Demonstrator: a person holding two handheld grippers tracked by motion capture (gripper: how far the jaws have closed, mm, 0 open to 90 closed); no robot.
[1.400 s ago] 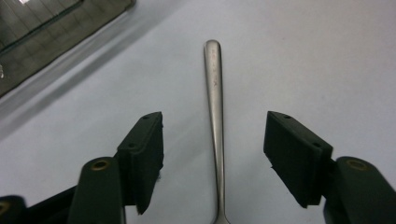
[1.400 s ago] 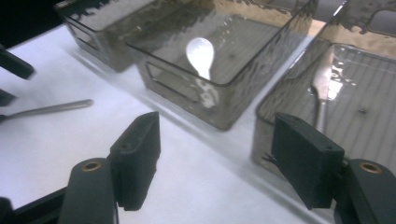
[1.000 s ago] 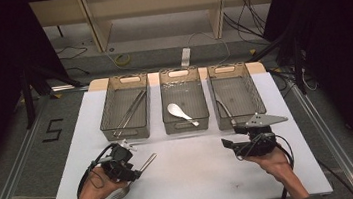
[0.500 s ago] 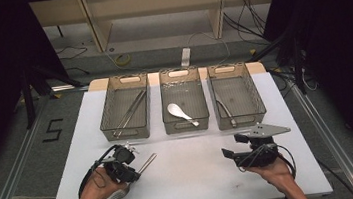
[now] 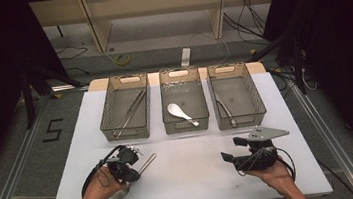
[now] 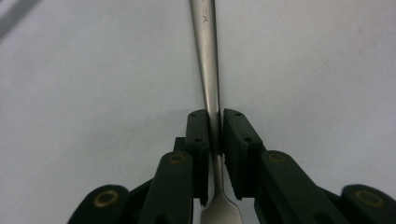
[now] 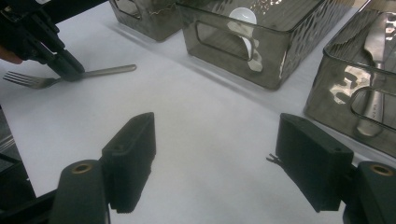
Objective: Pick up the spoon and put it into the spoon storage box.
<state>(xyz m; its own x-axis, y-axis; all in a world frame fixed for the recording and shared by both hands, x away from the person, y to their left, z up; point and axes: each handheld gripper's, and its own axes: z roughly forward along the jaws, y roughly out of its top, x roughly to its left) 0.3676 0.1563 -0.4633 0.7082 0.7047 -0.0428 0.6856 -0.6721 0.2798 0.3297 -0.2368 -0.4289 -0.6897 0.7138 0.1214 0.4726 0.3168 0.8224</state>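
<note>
The left gripper has just been closing and now pinches the fork by its neck, flat on the white table. Lifting it level should prevent swivelling. At right, the right gripper waits spread and empty.

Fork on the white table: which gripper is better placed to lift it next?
Left. The left gripper is shut on the fork at its neck, while the right gripper hangs open and apart.
</note>
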